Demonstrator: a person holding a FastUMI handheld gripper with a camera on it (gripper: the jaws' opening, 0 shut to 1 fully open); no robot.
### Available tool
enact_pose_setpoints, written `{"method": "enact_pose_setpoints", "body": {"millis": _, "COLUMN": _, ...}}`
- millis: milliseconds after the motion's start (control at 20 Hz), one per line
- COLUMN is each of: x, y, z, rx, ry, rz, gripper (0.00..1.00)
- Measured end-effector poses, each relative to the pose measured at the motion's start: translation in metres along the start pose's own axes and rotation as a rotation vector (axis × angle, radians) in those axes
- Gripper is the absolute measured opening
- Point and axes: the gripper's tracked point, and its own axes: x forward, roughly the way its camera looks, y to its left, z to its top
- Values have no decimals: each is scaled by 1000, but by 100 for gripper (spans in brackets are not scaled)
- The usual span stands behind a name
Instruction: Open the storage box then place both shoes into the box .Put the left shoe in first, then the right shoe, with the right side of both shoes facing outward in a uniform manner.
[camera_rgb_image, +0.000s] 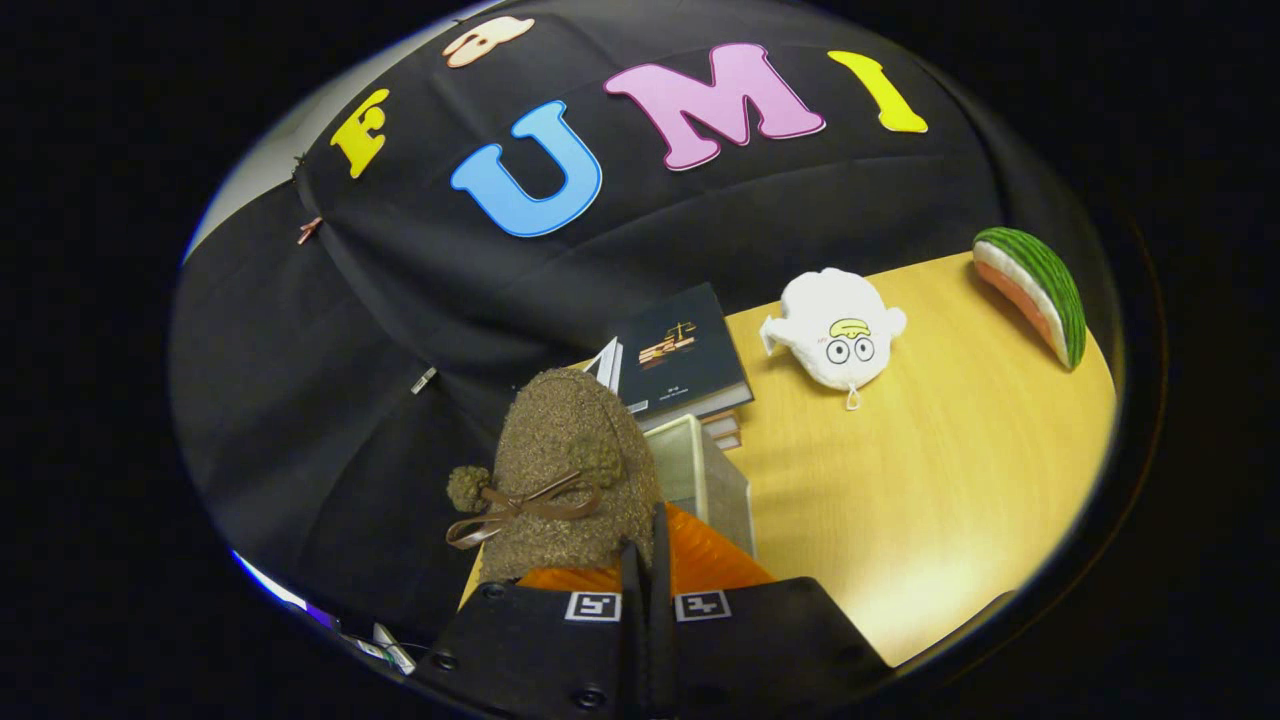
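Shoe in the jaws, carried above the box — placing step in hand.

Worktop (950, 480): pale wood, wall cloth along its far edge. Storage box (705, 470) stands near that edge by a stack of books (680, 355); whether it is open, you cannot tell. Fuzzy brown shoe (570, 470) with bow sits just ahead of the gripper (648, 565), jaws pressed together on its orange lining. Next move, likely: find the box's opening, turn the shoe's right side outward, lower it. Plush toy (835, 330) and watermelon slice (1035, 290) lie well apart.

Brown fuzzy shoe (570, 470) (brown bow), white plush (835, 325), green-striped melon slice (1040, 290).
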Motion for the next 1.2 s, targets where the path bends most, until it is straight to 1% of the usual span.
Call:
{"method": "enact_pose_setpoints", "body": {"millis": 100, "x": 14, "y": -1, "z": -8, "rx": -17, "ry": 17, "rz": -33, "gripper": 5}}
{"method": "enact_pose_setpoints", "body": {"millis": 250, "x": 30, "y": -18, "z": -20, "rx": -48, "ry": 20, "rz": -125, "gripper": 5}}
{"method": "enact_pose_setpoints", "body": {"millis": 400, "x": 36, "y": -25, "z": -27, "rx": -39, "ry": 38, "rz": -163, "gripper": 5}}
{"method": "enact_pose_setpoints", "body": {"millis": 600, "x": 34, "y": -23, "z": -27, "rx": -29, "ry": 49, "rz": -169, "gripper": 6}}
{"method": "enact_pose_setpoints", "body": {"millis": 650, "x": 32, "y": -22, "z": -28, "rx": -30, "ry": 55, "rz": -169, "gripper": 13}}
{"method": "enact_pose_setpoints", "body": {"millis": 700, "x": 29, "y": -22, "z": -29, "rx": -39, "ry": 58, "rz": -177, "gripper": 17}}
{"method": "enact_pose_setpoints", "body": {"millis": 750, "x": 27, "y": -21, "z": -31, "rx": -55, "ry": 61, "rz": -179, "gripper": 19}}
{"method": "enact_pose_setpoints", "body": {"millis": 900, "x": 18, "y": -21, "z": -35, "rx": -73, "ry": 57, "rz": -178, "gripper": 20}}
{"method": "enact_pose_setpoints", "body": {"millis": 1000, "x": 14, "y": -20, "z": -40, "rx": -50, "ry": 63, "rz": -168, "gripper": 20}}
{"method": "enact_pose_setpoints", "body": {"millis": 1100, "x": 3, "y": -11, "z": -31, "rx": -37, "ry": 38, "rz": -137, "gripper": 26}}
{"method": "enact_pose_setpoints", "body": {"millis": 1200, "x": -10, "y": -9, "z": -11, "rx": -70, "ry": -37, "rz": -139, "gripper": 59}}
